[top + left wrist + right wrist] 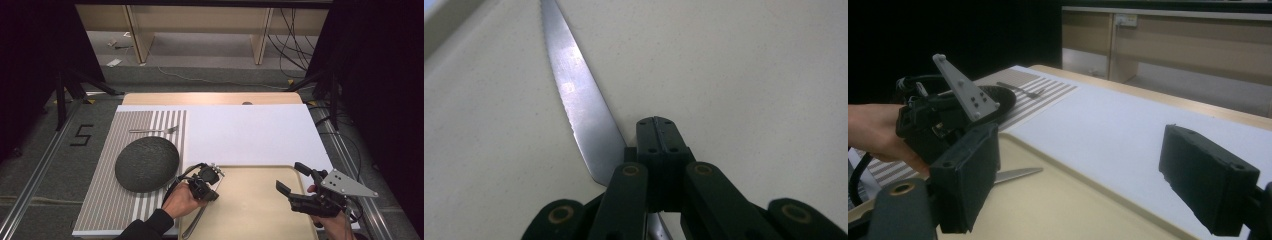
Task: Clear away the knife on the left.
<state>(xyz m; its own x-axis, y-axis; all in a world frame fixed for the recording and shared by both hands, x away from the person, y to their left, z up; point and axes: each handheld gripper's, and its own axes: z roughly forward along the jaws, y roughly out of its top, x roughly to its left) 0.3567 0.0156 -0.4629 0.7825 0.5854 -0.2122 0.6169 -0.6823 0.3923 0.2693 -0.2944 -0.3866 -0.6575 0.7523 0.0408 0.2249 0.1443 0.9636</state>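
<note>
My left gripper [202, 186] is clamped on a knife [579, 107] lying flat on the tan tray [250, 210], blade running away along the tray's left edge. Right gripper [294, 181] hangs wide open, empty, farther off.

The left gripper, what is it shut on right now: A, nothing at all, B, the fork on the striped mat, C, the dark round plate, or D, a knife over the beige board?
D: in the left gripper view the left gripper has its jaws pressed together on a knife, whose serrated blade runs out over the beige board; the fork lies apart on the striped mat.
</note>
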